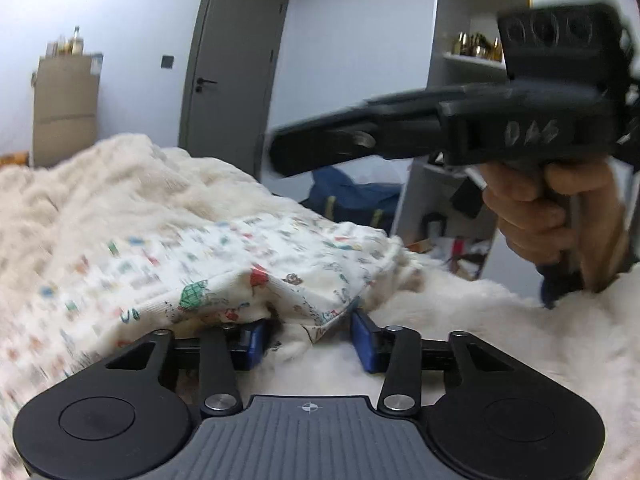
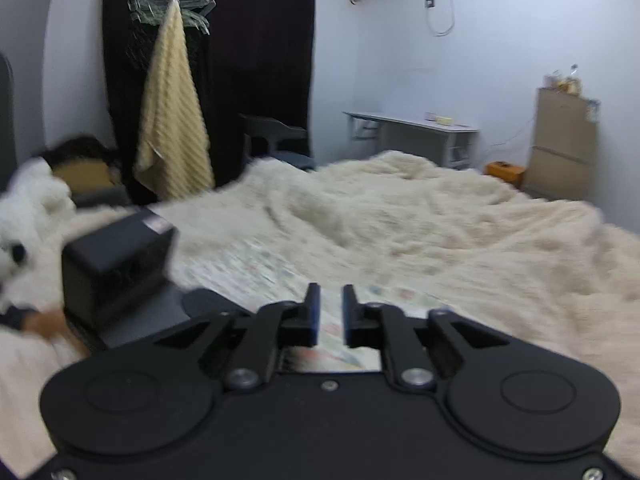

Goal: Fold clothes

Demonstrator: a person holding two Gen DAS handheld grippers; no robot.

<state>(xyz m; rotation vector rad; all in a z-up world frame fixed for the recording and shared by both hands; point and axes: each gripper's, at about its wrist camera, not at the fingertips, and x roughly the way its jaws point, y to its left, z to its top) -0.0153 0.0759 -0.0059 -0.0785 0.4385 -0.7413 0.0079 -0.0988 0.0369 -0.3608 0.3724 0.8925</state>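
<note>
Cream cotton clothing printed with small red, green and blue figures lies spread on the fluffy off-white bed cover, which gives a broad, soft surface for folding. In the left wrist view one edge of this garment is turned over into a raised fold, and its loose corner hangs between the blue pads of the left hand-held gripper; the left pad is half buried under cloth, the right pad stands clear of it, so the jaws look parted around the corner rather than pinching it, though blur keeps this a judgement. That placement suits either taking or letting go of the folded edge. The right hand-held gripper hovers low over the same printed cloth with a plain gap between its blue pads and nothing in them. In the left wrist view the person's hand holds it by its grip, above the bed and to the right of the fold, probably kept clear so the fold can settle. White scrawled marks on the side of that black body are too blurred to read, and a small sticker on the left unit's camera housing is also illegible. No brand or other writing can be made out, and the print on the cloth is too smeared to show any words.
</note>
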